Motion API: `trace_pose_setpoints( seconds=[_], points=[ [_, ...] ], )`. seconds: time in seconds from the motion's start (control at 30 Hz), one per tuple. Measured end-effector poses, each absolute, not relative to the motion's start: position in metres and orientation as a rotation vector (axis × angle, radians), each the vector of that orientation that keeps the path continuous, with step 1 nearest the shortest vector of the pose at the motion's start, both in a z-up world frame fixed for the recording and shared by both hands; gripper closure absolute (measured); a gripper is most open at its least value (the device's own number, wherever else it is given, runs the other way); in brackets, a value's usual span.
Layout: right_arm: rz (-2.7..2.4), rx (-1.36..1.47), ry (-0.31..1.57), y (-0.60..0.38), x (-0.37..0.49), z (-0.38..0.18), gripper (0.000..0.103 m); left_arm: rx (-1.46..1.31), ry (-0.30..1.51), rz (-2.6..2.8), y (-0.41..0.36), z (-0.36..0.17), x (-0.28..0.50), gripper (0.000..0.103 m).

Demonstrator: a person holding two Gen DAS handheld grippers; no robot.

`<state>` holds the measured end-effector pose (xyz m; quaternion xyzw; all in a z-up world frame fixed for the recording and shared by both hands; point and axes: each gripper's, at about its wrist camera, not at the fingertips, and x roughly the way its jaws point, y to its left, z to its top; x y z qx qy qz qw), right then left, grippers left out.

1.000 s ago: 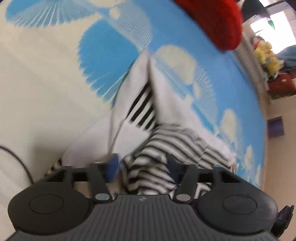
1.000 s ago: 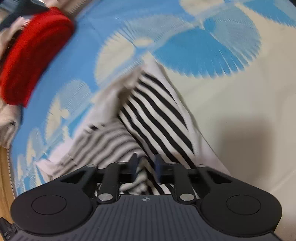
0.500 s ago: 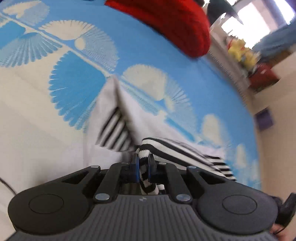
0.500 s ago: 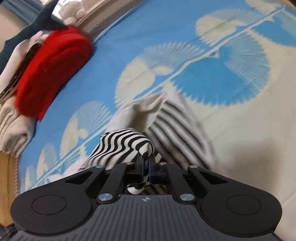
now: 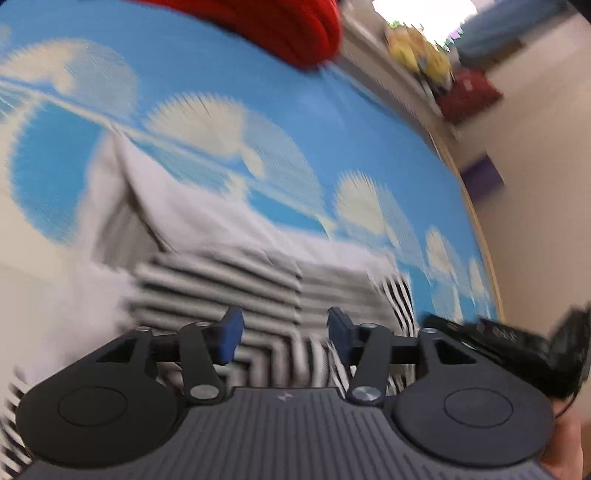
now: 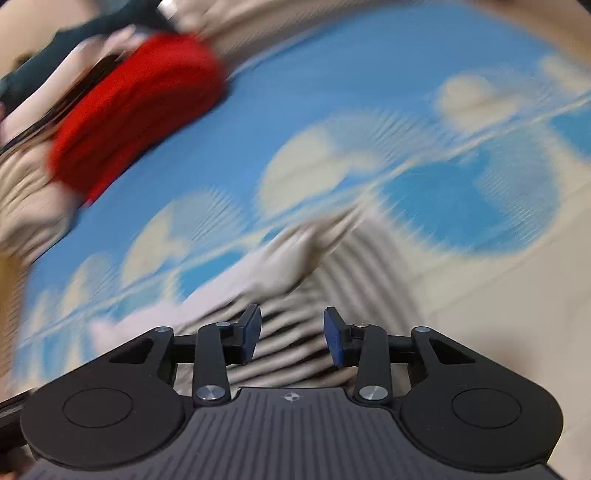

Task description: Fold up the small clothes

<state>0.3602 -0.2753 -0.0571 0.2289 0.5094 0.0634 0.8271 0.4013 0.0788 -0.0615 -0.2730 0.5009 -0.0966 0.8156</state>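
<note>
A small black-and-white striped garment (image 5: 221,280) lies folded over on the blue and cream patterned mat (image 5: 332,122); both views are motion-blurred. My left gripper (image 5: 284,332) hovers just above the striped fabric, its jaws opening, and nothing is pinched between the blue pads. In the right wrist view the same striped garment (image 6: 291,339) lies under my right gripper (image 6: 291,334), whose jaws are also opening and clear of the cloth. The garment's pale inner side (image 6: 288,258) shows beyond it.
A red knitted item (image 5: 280,29) sits at the mat's far edge; in the right wrist view the red item (image 6: 136,110) rests on a pile of beige and dark clothes (image 6: 26,199). A wooden floor edge (image 5: 476,221), yellow toys (image 5: 421,55) and a red box (image 5: 469,92) lie beyond.
Half a second ago both grippers were shut on striped fabric. Both have since let go, spread their jaws and lifted slightly; the garment has dropped flat in a folded state.
</note>
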Motion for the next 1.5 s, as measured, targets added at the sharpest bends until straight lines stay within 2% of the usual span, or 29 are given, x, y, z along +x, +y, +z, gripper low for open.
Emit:
trace_pose_setpoints(
  seconds=[0.07, 0.17, 0.23, 0.27, 0.43, 0.5, 0.57, 0.63, 0.67, 0.7, 0.77, 0.83, 0.93, 1.1, 1.17, 1.3, 1.37, 1.4, 1.5],
  points=[
    [0.172, 0.510, 1.155, -0.268, 0.361, -0.067, 0.063, -0.527, 1.110, -0.218, 0.059, -0.070, 0.400, 0.043],
    [0.199, 0.507, 1.201, -0.262, 0.360, -0.073, 0.059, -0.455, 1.125, -0.248, 0.040, -0.078, 0.396, 0.049],
    [0.204, 0.515, 1.210, -0.262, 0.362, -0.075, 0.058, -0.415, 1.131, -0.296, 0.027, -0.081, 0.393, 0.087],
    [0.211, 0.518, 1.216, -0.262, 0.363, -0.075, 0.058, -0.378, 1.144, -0.323, 0.021, -0.084, 0.391, 0.100],
    [0.235, 0.522, 1.232, -0.260, 0.360, -0.078, 0.058, -0.187, 1.154, -0.618, 0.000, -0.068, 0.374, 0.100],
    [0.256, 0.518, 1.242, -0.256, 0.358, -0.079, 0.057, -0.018, 1.185, -0.690, -0.011, -0.070, 0.362, 0.097],
    [0.268, 0.502, 1.281, -0.252, 0.357, -0.086, 0.050, 0.055, 1.209, -0.729, -0.010, -0.078, 0.355, 0.095],
    [0.282, 0.438, 1.359, -0.248, 0.354, -0.099, 0.049, -0.007, 1.195, -0.716, 0.007, -0.074, 0.358, 0.081],
    [0.285, 0.406, 1.389, -0.247, 0.352, -0.105, 0.049, -0.062, 1.169, -0.697, 0.019, -0.069, 0.361, 0.069],
    [0.283, 0.374, 1.413, -0.247, 0.349, -0.111, 0.049, -0.131, 1.137, -0.659, 0.034, -0.064, 0.366, 0.066],
    [0.278, 0.335, 1.437, -0.248, 0.347, -0.119, 0.050, -0.244, 1.121, -0.537, 0.059, -0.064, 0.377, 0.066],
    [0.274, 0.316, 1.442, -0.251, 0.346, -0.120, 0.050, -0.275, 1.197, -0.370, 0.076, -0.083, 0.389, 0.066],
    [0.262, 0.315, 1.398, -0.252, 0.346, -0.109, 0.050, 0.009, 1.319, -0.147, 0.075, -0.117, 0.389, 0.073],
    [0.331, 0.324, 1.261, -0.243, 0.347, -0.082, 0.048, -0.104, 1.193, -0.177, 0.085, -0.093, 0.386, 0.073],
    [0.271, 0.308, 1.274, -0.245, 0.348, -0.089, 0.048, -0.135, 1.195, -0.143, 0.090, -0.100, 0.389, 0.073],
    [0.136, 0.306, 1.371, -0.252, 0.346, -0.119, 0.049, -0.112, 1.310, -0.069, 0.091, -0.128, 0.393, 0.074],
    [0.126, 0.342, 1.379, -0.255, 0.343, -0.119, 0.049, -0.119, 1.266, -0.072, 0.090, -0.110, 0.393, 0.072],
    [0.127, 0.355, 1.369, -0.255, 0.342, -0.114, 0.049, -0.129, 1.218, -0.074, 0.091, -0.097, 0.390, 0.068],
    [0.122, 0.407, 1.268, -0.260, 0.335, -0.078, 0.049, -0.206, 1.067, -0.074, 0.099, -0.057, 0.375, 0.064]
  ],
)
